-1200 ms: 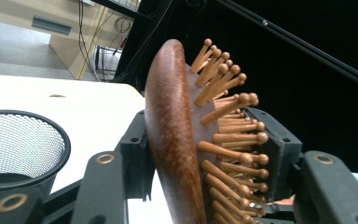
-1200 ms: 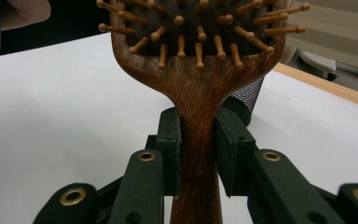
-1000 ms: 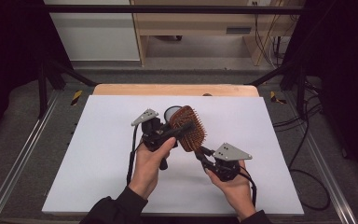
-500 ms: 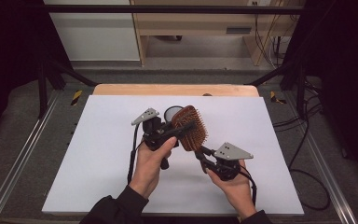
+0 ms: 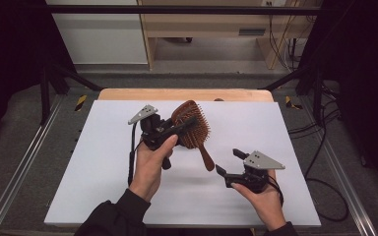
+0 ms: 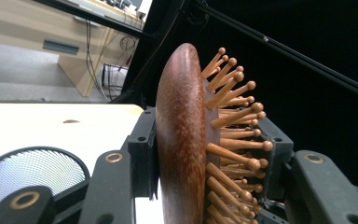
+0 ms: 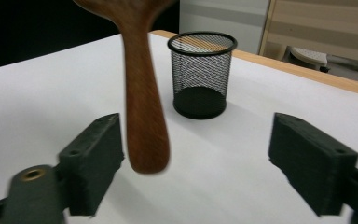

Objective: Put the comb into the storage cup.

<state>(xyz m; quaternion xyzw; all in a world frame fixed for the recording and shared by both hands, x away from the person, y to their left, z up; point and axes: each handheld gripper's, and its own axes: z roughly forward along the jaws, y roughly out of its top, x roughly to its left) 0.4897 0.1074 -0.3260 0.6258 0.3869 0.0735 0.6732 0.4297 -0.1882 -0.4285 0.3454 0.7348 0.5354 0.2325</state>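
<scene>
Hairbrush head clamped in left tongs | right tongs just opened, handle free

reddish-brown hairbrush; black mesh cup

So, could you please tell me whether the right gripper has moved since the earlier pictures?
Yes. The right gripper has let go of the hairbrush, its fingers just opened, and drawn back toward the table's near edge.

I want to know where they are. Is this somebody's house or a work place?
Most likely a lab or workshop: a white table inside a metal frame, loose cables on the floor, and a person's handheld grippers working a wooden hairbrush.
</scene>
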